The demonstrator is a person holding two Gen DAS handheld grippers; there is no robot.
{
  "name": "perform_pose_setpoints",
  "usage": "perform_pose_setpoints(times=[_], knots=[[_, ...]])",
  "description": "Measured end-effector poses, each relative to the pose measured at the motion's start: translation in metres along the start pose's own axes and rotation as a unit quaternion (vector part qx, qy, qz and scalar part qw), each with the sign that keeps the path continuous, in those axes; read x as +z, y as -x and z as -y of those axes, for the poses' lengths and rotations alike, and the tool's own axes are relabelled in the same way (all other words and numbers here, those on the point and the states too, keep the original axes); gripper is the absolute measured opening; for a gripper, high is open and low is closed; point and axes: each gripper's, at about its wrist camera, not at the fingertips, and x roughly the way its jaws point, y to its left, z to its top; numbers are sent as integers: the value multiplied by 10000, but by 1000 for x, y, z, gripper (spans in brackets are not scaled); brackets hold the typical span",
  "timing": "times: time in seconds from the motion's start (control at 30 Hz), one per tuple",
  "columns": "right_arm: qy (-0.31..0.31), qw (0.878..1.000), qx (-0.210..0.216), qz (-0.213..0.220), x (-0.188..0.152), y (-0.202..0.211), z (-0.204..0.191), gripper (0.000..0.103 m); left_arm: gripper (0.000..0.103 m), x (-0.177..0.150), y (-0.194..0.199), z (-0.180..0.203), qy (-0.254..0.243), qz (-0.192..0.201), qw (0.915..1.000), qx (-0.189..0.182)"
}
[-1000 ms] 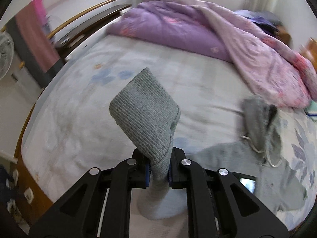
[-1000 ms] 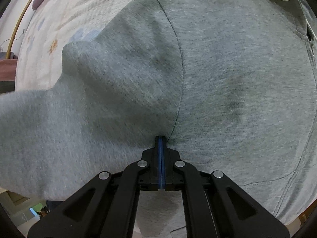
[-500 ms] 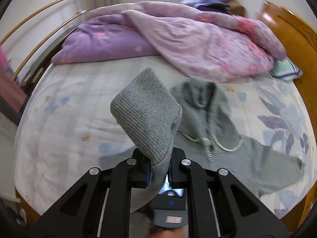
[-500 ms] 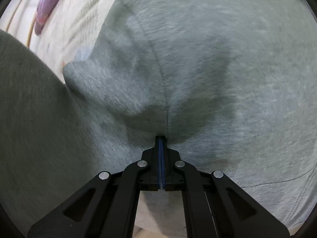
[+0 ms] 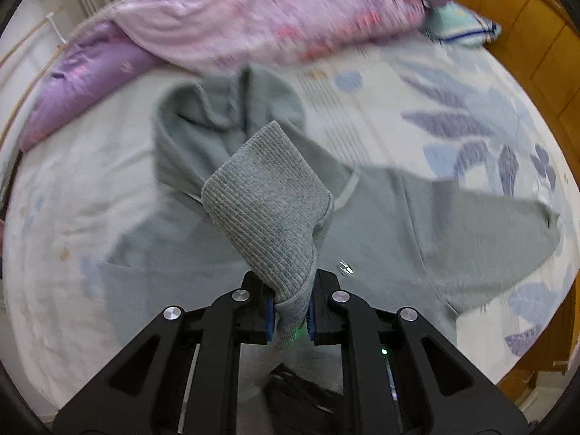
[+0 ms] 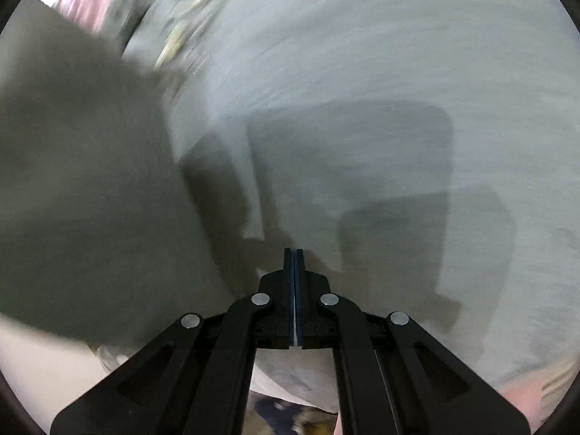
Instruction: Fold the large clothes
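Observation:
A grey hoodie (image 5: pixel 380 224) lies spread on the bed, its hood (image 5: pixel 217 123) toward the quilt and one sleeve (image 5: pixel 507 232) stretched right. My left gripper (image 5: pixel 289 311) is shut on the ribbed cuff (image 5: pixel 268 203) of the other sleeve and holds it up over the hoodie's body. In the right wrist view my right gripper (image 6: pixel 293 297) is shut, its pads pressed together just above the blurred grey hoodie fabric (image 6: pixel 362 108); I cannot tell whether any cloth is pinched. A lifted grey fold (image 6: pixel 79 199) hangs at its left.
A pink and purple quilt (image 5: pixel 253 25) is heaped at the far side of the bed. The floral sheet (image 5: pixel 453 83) shows around the hoodie. A wooden bed frame (image 5: pixel 525 43) runs along the right. A folded teal cloth (image 5: pixel 460 29) lies by it.
My left gripper has swung right with the cuff, bringing it from the bare sheet to over the hoodie's body. The right wrist view has shifted over the fabric and blurred.

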Motion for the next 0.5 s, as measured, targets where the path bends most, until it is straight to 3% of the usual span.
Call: perform_pose_setpoints(times=[0.1, 0.3, 0.37, 0.43, 0.5], knots=[[-382, 9987, -86, 335, 6, 40, 44, 0, 13, -11, -22, 18, -133, -209, 9997, -14], [-493, 9930, -563, 918, 27, 111, 95, 0, 13, -24, -65, 46, -268, -499, 9984, 80], [-500, 9909, -693, 1036, 0, 107, 92, 0, 15, -24, -80, 50, -257, -634, 9975, 154], [-464, 9895, -764, 1140, -7, 121, 88, 0, 27, -23, -90, 51, -204, -859, 9960, 161], [-395, 9871, -958, 1221, -12, 136, 81, 5, 53, -24, -89, 51, -129, -942, 9955, 48]])
